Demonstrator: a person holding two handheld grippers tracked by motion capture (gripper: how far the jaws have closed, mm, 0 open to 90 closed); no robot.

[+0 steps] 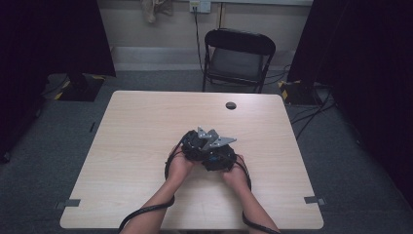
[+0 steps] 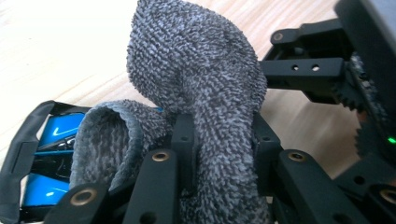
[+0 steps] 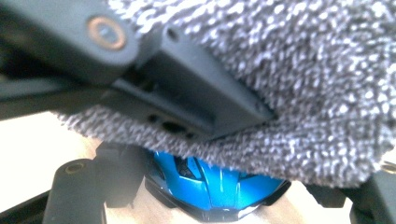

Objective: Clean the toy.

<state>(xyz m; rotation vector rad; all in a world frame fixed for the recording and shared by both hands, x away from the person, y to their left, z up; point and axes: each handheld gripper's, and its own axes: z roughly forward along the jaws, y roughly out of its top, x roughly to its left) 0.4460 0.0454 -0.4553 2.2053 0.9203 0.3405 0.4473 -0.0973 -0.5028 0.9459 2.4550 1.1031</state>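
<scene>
A grey terry sock (image 2: 201, 70) stands up between the jaws of my left gripper (image 2: 219, 140), which is shut on it. Beside the sock's open mouth lies a blue toy car (image 2: 53, 130), partly covered by the fabric. In the right gripper view the car (image 3: 215, 189) faces the camera between the jaws of my right gripper (image 3: 219, 198), which close on its sides. The sock (image 3: 303, 93) hangs over it, and a left gripper jaw crosses above. Both grippers (image 1: 197, 146) (image 1: 216, 158) meet at mid-table, nearly touching, each in a hand.
The light wooden table (image 1: 146, 122) has a round cable hole (image 1: 231, 105) near its far edge. A black folding chair (image 1: 238, 53) stands behind the table. Cables lie on the floor at the right, and dark curtains hang on both sides.
</scene>
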